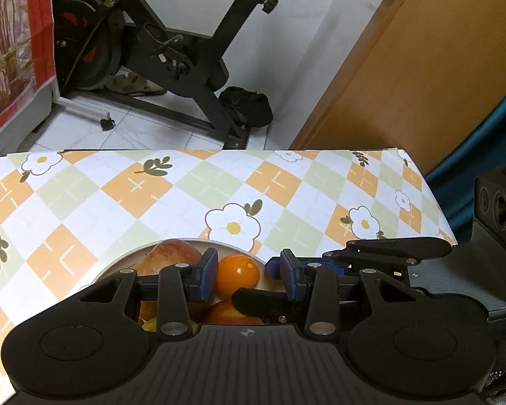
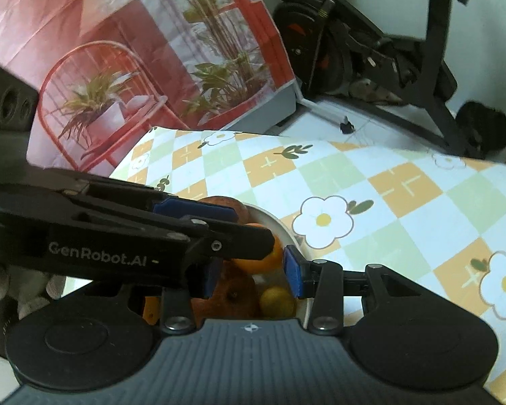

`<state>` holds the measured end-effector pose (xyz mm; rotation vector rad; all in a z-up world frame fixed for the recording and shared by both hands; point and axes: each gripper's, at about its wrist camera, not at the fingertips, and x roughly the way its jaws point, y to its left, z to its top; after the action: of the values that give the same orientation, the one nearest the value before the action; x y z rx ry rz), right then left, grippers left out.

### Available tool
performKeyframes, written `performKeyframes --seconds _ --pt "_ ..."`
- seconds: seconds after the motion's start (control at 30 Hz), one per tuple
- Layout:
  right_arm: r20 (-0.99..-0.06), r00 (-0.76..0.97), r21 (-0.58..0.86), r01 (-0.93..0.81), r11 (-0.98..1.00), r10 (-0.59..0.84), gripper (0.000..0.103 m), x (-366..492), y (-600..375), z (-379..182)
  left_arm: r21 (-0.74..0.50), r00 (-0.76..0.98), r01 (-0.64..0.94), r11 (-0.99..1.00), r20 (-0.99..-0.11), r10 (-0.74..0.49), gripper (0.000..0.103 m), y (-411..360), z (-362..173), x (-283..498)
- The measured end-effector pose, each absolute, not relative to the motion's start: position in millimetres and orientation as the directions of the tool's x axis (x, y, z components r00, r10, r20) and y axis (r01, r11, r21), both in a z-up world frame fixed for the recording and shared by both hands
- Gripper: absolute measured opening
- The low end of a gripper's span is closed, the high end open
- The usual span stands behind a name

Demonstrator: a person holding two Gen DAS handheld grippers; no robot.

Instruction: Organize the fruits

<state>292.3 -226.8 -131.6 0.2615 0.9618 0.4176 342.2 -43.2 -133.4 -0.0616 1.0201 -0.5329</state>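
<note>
Several fruits lie in the white plate; the orange sits between the parted pads of the left gripper, apparently untouched. Right gripper, also parted, crowds the plate: better lower one only, squarely.

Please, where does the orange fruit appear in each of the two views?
Left wrist view: the orange sits low in the centre, between the blue pads.
Right wrist view: the orange is at centre, partly hidden behind the other tongs.
Shared landmark: the white plate under it.
</note>
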Motion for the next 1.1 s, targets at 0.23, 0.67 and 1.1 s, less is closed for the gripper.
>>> performKeyframes --seconds 0.23,0.67,1.1 --pt "-0.743 0.506 0.391 -0.205 0.897 0.439 0.045 289 -222 -124 -0.271 0.454 0.38 0.884 -0.778 -0.434 0.053 -36 -126 332" --pt "-0.717 0.63 0.224 -0.198 0.954 0.299 0.083 250 -206 -79 -0.1 0.665 0.29 0.952 -0.694 -0.276 0.083 -12 -75 269" --pt "-0.609 0.765 0.154 -0.145 0.977 0.21 0.103 161 -188 -29 0.018 0.827 0.161 0.987 -0.548 -0.125 0.088 12 -23 166"
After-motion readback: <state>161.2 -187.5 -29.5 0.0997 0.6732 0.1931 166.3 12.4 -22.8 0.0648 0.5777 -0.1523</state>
